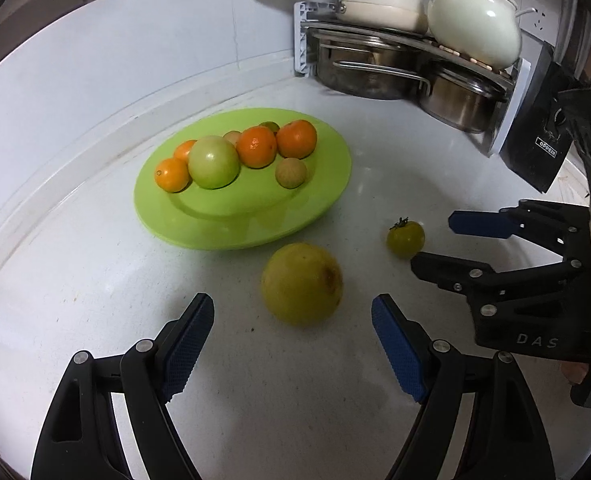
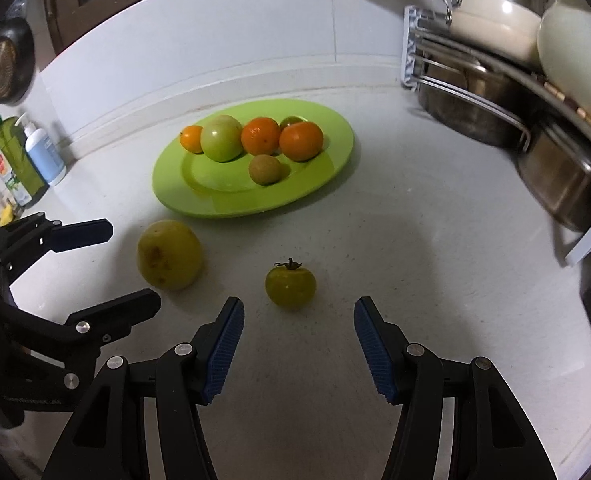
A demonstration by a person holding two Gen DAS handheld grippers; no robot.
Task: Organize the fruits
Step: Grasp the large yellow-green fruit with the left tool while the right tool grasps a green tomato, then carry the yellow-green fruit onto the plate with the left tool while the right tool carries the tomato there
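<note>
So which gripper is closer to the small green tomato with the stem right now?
Right. The right gripper is open with the small green tomato just ahead of its fingertips. The left gripper is open in front of the big yellow fruit, with the tomato off to its right.

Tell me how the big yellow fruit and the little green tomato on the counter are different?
The yellow fruit is much bigger than the green tomato. The yellow fruit has a brown blemish and no stem; the green tomato has a dark stem on top. Both sit on the white counter, off the green plate, each ahead of an open gripper.
</note>
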